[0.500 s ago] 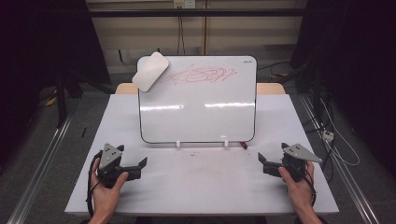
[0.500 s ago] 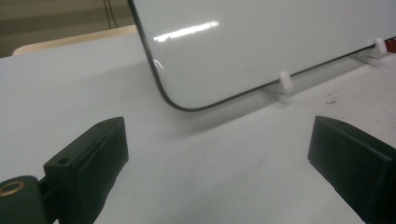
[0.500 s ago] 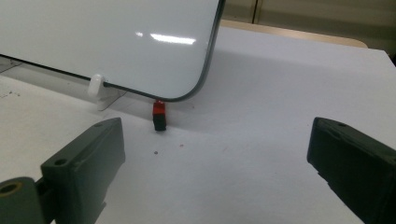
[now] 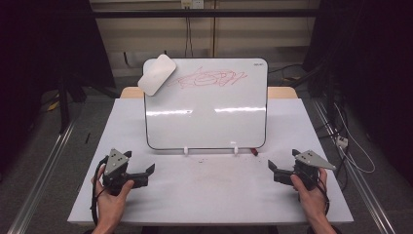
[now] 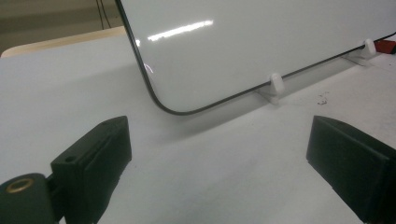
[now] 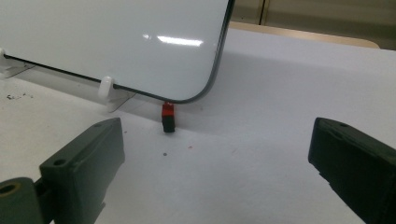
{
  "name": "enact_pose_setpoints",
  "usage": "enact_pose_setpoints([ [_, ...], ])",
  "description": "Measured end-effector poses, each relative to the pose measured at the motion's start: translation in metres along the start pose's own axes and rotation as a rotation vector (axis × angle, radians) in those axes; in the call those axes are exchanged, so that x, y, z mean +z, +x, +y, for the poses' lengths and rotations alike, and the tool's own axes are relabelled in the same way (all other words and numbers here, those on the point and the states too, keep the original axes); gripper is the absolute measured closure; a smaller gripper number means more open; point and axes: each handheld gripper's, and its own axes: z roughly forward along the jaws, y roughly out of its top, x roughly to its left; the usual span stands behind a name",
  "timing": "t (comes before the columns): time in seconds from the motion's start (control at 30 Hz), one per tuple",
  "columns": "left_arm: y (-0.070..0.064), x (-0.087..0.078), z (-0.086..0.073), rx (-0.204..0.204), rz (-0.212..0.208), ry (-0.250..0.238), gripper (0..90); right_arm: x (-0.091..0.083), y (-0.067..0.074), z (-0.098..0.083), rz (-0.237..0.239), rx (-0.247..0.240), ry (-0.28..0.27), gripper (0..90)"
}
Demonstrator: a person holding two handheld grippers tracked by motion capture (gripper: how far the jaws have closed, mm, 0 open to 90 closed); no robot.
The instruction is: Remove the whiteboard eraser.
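At lower left of the high view, the left gripper (image 4: 146,174) rests on the white table (image 4: 209,195), jaws spread wide and holding nothing; its own view confirms bare tabletop between them. Upper left of centre, a white eraser (image 4: 157,74) clings to the top left corner of the upright whiteboard (image 4: 207,122), tilted, just beside the red scribble (image 4: 207,78) that crosses the board's upper band. At the board's lower right corner, a small red-and-black marker (image 6: 167,117) lies on the table, partly tucked behind the edge. At lower right, the right gripper (image 4: 273,171) likewise rests with jaws apart and empty. The likely step is wiping off the scribble: the nearer left gripper should approach the eraser squarely across its narrow sides, close firmly, and press lightly so the propped board does not tip back.
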Motion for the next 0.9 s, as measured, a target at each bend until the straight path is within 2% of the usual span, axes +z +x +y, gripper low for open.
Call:
enact_pose_setpoints([
  [0.07, 0.000, 0.001, 0.000, -0.011, 0.001, -0.007, 6.6, 0.000, 0.000, 0.000, 0.001, 0.000, -0.001, 3.5],
  [0.3, 0.003, 0.004, 0.007, 0.006, 0.011, -0.013, 6.3, -0.001, -0.001, -0.001, -0.001, 0.012, 0.000, 3.5],
  [0.37, 0.004, 0.005, 0.010, 0.014, 0.007, -0.012, 6.6, -0.001, -0.001, -0.001, -0.001, 0.010, -0.001, 3.5],
  [0.4, 0.005, 0.006, 0.015, 0.028, -0.014, -0.008, 7.0, -0.001, -0.001, -0.001, 0.000, 0.010, -0.002, 3.5],
  [0.43, 0.006, 0.006, 0.017, 0.023, -0.013, -0.020, 7.1, -0.001, -0.001, -0.001, 0.002, 0.011, 0.000, 3.5],
  [0.63, 0.011, 0.009, 0.032, 0.058, -0.009, -0.029, 7.3, 0.000, -0.001, -0.001, 0.008, 0.010, 0.005, 3.6],
  [0.67, 0.011, 0.008, 0.038, 0.072, -0.024, -0.010, 7.5, 0.001, -0.001, -0.001, 0.008, 0.009, 0.004, 3.6],
  [0.7, 0.011, 0.008, 0.038, 0.072, -0.024, -0.010, 7.8, 0.001, -0.001, -0.001, 0.006, 0.007, 0.004, 3.6],
  [0.73, 0.011, 0.008, 0.045, 0.091, -0.024, -0.005, 8.0, 0.001, 0.000, -0.001, 0.006, 0.009, 0.007, 3.7],
  [0.87, 0.009, 0.007, 0.056, 0.113, -0.019, -0.023, 8.3, 0.002, 0.002, -0.001, 0.008, 0.001, 0.005, 3.7],
  [0.9, 0.010, 0.007, 0.063, 0.137, -0.031, -0.035, 6.8, 0.002, 0.002, -0.001, 0.011, 0.003, 0.008, 3.7],
])
